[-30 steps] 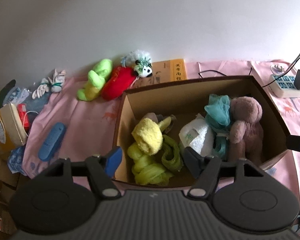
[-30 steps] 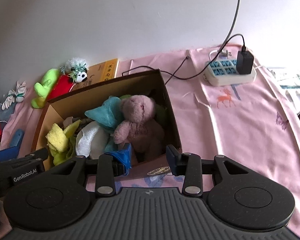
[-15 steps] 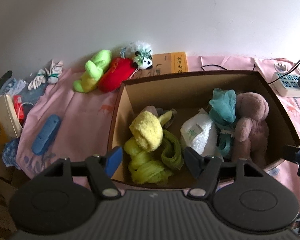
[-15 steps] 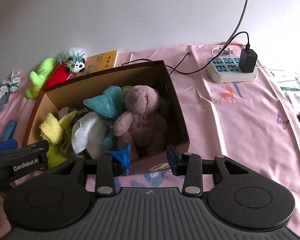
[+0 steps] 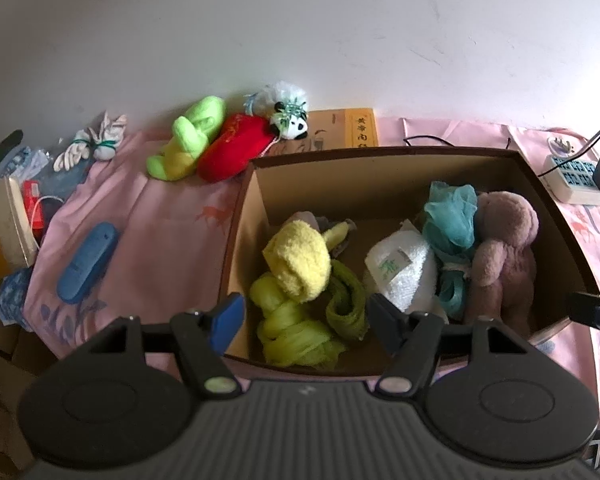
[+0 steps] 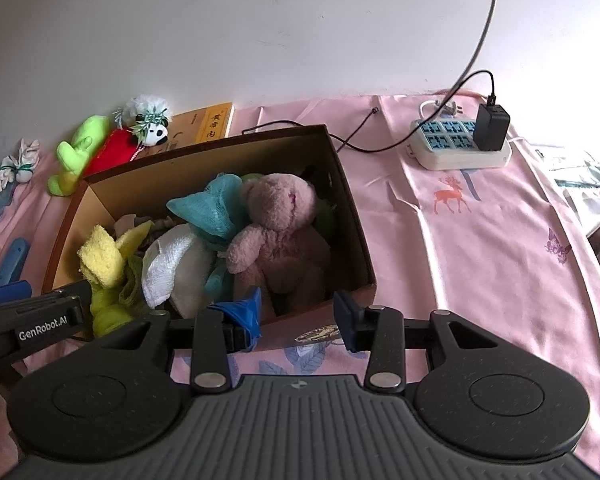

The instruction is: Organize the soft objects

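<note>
Grippers, left (image 5: 306, 316) and right (image 6: 298, 314), spread and empty, pulled back from cardboard box (image 5: 236, 240); green plush (image 5: 188, 138) behind box probably next.

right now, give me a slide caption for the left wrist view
Open left gripper hovering over a cardboard box of soft toys and cloths, more plush toys waiting outside.

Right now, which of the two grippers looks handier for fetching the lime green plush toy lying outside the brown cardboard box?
Probably the left gripper. It is open and empty, on the box's left side, where the lime green plush toy lies. The right gripper, also open, sits at the box's far corner.
</note>
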`<state>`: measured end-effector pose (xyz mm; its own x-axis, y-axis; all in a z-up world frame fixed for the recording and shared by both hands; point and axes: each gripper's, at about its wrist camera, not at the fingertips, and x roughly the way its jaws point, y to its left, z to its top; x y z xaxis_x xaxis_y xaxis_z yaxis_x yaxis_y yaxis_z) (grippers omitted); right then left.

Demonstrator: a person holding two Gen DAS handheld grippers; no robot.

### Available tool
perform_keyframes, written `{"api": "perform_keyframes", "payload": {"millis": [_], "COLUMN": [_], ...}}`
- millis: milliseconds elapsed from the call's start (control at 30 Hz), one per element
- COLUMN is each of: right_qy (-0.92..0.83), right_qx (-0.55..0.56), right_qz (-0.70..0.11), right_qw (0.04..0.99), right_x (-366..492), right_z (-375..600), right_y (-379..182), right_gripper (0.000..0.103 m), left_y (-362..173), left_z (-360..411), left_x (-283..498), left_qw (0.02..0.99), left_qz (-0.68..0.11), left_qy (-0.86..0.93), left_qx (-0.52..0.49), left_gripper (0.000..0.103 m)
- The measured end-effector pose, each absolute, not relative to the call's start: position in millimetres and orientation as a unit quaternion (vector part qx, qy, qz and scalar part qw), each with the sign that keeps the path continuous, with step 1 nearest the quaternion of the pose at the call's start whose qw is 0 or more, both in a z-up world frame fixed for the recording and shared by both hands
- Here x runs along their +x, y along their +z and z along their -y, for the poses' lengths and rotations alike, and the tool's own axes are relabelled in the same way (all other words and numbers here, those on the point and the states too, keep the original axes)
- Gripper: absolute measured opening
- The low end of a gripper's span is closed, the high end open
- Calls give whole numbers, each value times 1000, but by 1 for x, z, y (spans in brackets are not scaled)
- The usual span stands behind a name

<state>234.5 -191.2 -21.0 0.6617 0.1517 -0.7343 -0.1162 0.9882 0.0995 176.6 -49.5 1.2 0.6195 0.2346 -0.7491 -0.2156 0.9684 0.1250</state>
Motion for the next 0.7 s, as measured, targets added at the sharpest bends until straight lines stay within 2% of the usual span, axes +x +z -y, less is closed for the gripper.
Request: {"api": "perform_keyframes", "payload": {"millis": [700], "right_qy": [80], "right_qx": [21], "right_qz": [-394], "right_qw": [915], "right_x": [225], "right_z": [188], "right_y": [-16], "right_gripper": [25], "left_y": [0], "left_z": [46], "left_x": [167], "left_qw": [894], "left_qz": [-427], "left_qy": [135], "left_qx": [4], "left_gripper": [71]}}
